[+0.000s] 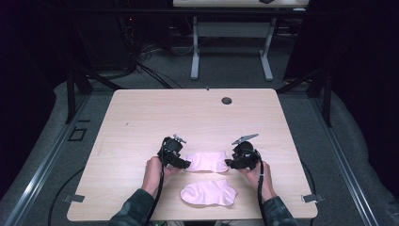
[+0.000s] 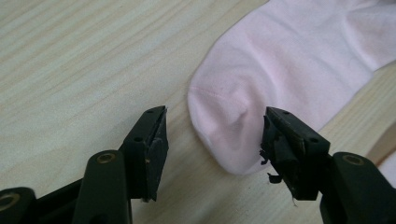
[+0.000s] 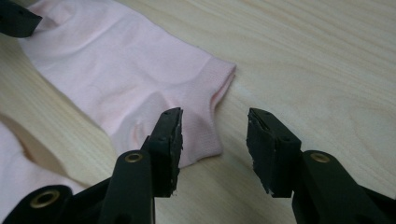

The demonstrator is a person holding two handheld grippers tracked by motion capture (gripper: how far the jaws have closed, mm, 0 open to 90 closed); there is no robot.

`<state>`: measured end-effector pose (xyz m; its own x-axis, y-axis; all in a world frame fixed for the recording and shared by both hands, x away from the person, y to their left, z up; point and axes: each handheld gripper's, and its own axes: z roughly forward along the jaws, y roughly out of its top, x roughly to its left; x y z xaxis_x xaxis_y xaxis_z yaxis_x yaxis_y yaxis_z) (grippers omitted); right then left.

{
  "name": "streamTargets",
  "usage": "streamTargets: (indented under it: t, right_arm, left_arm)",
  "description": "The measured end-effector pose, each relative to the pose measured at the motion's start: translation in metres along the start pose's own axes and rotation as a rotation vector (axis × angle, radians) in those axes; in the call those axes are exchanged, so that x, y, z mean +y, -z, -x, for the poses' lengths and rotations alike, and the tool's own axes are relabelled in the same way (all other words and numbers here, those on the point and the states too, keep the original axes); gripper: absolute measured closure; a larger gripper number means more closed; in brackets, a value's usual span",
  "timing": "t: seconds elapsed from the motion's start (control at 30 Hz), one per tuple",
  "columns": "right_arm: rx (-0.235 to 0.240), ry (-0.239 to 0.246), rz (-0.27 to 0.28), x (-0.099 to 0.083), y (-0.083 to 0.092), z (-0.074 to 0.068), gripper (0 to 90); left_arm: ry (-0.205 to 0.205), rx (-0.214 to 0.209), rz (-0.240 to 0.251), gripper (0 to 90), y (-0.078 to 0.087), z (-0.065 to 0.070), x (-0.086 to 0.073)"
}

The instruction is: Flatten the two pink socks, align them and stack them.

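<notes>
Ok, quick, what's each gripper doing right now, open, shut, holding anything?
Left gripper: open, jaws around the toe end of the far pink sock, holding nothing.
Right gripper: open at that sock's cuff end, holding nothing.

Lab: black curtains, cables, bare desks.

Two pale pink ankle socks flat on the wooden table, far sock stretched lengthwise from nine to three o'clock, near sock just apart toward six o'clock, toe pointing to nine o'clock
</notes>
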<state>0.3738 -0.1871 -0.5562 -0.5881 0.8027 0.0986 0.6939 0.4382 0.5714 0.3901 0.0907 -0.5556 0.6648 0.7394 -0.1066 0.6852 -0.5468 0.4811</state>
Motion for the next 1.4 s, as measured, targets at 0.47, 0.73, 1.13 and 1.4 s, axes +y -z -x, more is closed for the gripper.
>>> streamTargets:
  t: [0.47,0.73,1.13,1.4]
  right_arm:
    - [-0.003,0.060,-0.006,-0.001,-0.010,-0.007,75.5]
    - [0.032,0.042,0.018,-0.005,-0.010,-0.006,84.0]
    - [0.081,0.015,0.119,-0.009,0.048,-0.012,84.6]
    - [0.141,0.054,0.120,-0.030,0.092,-0.032,84.4]
  left_arm:
    - [-0.057,0.054,-0.001,64.6,-0.003,0.008,0.001]
    - [-0.054,0.025,0.017,84.2,-0.004,0.005,0.000]
    - [-0.014,-0.076,0.146,85.6,0.046,0.017,-0.009]
    - [-0.018,-0.159,0.182,85.3,0.085,0.044,-0.036]
